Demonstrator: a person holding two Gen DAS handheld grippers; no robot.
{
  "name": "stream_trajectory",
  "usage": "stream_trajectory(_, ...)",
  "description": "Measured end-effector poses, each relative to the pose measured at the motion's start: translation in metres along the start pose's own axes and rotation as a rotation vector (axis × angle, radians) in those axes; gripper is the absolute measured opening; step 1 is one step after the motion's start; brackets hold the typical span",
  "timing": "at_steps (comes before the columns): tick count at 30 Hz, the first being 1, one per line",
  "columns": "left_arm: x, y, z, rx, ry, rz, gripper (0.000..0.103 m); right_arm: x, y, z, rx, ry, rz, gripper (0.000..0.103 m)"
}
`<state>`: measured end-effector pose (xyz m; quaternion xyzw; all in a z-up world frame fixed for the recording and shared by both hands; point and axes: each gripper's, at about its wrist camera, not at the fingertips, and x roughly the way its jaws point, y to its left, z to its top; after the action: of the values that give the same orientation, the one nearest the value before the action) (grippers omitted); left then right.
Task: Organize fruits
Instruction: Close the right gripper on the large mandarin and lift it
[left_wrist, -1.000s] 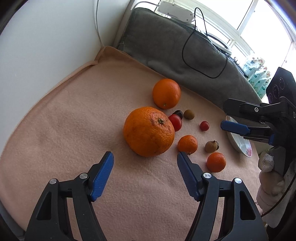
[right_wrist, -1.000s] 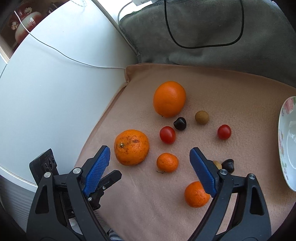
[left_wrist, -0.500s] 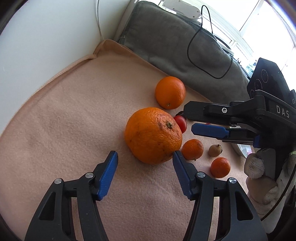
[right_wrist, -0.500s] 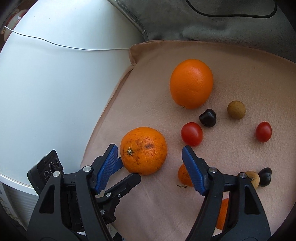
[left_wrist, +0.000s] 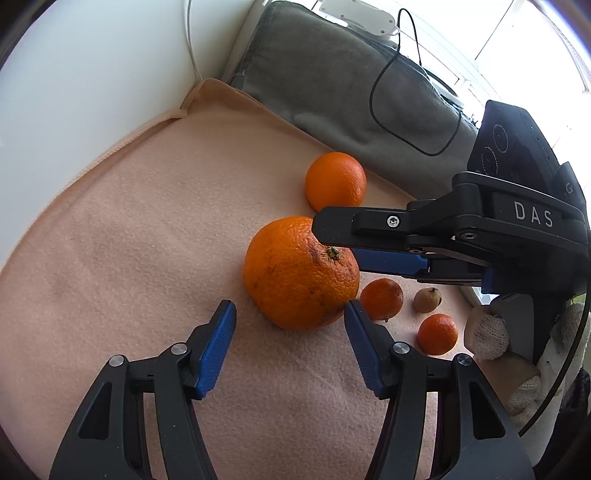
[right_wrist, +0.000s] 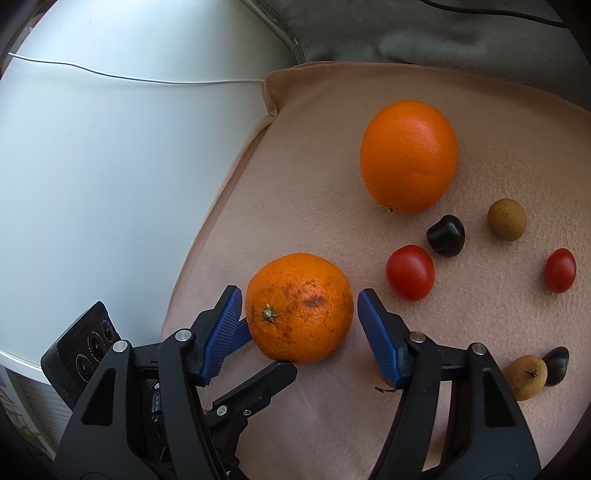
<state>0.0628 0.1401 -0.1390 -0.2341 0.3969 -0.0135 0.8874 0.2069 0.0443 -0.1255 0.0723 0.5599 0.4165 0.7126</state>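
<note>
Right gripper (right_wrist: 299, 314) closing, not yet gripping spotted orange (right_wrist: 299, 307) — two tomatoes (right_wrist: 410, 272).

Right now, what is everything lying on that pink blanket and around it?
Large blotchy orange: 1, orange, between the right gripper's fingers.
Smooth orange: 1, orange, farther back.
Small mandarins: 2, orange, near side.
Cherry tomatoes: 2, red, middle.
Tan round fruits: 2, brownish.
Dark glossy fruits: 2, near-black.
Fleece blanket: 1, pink, underneath.
Grey cushion: 1, behind.
Right gripper: black with blue pads, open around the blotchy orange.
Left gripper: same colours, open.
</note>
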Motion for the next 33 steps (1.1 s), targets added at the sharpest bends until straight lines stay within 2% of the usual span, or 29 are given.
stream_trajectory(19,0.011,-0.006,0.003,0.026,0.019,-0.017,0.06,0.008,-0.002,0.003,-0.014,0.021,-0.025,0.066)
stream_trajectory(33,0.006,-0.013,0.0,0.064,0.006,0.002,0.061,0.005,0.007,-0.001,-0.032,0.013,-0.042,0.065)
